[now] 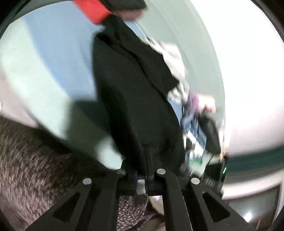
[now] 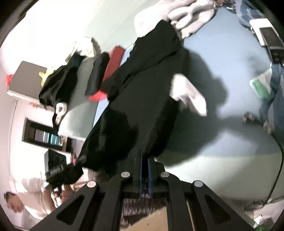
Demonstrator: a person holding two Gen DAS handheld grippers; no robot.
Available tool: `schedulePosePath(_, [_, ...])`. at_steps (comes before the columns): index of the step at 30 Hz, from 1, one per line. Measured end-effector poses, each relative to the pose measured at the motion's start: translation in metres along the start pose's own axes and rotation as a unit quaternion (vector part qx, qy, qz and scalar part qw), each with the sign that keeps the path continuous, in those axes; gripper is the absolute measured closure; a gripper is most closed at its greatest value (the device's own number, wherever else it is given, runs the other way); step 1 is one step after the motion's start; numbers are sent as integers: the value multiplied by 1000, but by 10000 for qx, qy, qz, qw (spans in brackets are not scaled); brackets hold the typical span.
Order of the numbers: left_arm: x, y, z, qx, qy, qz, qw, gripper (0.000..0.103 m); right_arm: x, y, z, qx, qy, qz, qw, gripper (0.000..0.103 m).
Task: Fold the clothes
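**A:** Tongs first. Left view: the left tongs (image 1: 148,160) are clamped on an edge of the black garment (image 1: 127,85), which hangs stretched away from them over the pale blue bed (image 1: 53,53). The grip looks thin to me; if only a sliver of cloth is caught, a tug could pull it free.

**B:** And the picture is smeared, so I can't tell how much cloth is between the fingers. The far end runs up toward something red (image 1: 92,10). Dragging could snag it there.

**A:** Right view: the right tongs (image 2: 144,160) are likewise closed on the garment (image 2: 142,99), lifted above the bed (image 2: 221,142), its far end trailing toward a white heap (image 2: 186,16).

**B:** A white piece (image 2: 188,96) lies against the black cloth; I can't say whether it is a tag, lining or a loose item. It might get folded inside.

**A:** The garment looks dark, soft, matte, bunched in long folds rather than spread flat, so a crooked fold seems likely.
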State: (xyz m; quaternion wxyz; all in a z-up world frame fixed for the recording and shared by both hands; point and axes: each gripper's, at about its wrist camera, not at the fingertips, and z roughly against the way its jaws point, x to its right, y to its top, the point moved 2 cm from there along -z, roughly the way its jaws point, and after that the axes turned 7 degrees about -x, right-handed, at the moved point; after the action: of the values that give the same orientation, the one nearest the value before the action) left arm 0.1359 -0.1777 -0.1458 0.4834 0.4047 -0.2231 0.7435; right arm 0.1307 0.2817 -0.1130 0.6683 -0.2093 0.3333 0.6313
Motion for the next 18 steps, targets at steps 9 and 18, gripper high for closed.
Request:
schedulePosePath(9, [-43, -54, 66, 841, -828, 726, 9904, 103, 34, -69, -5, -855, 245, -604, 9942, 100])
schedulePosePath(18, [-55, -39, 55, 622, 1376, 1076, 9827, 102, 44, -55, -32, -935, 9, -776, 9926, 60])
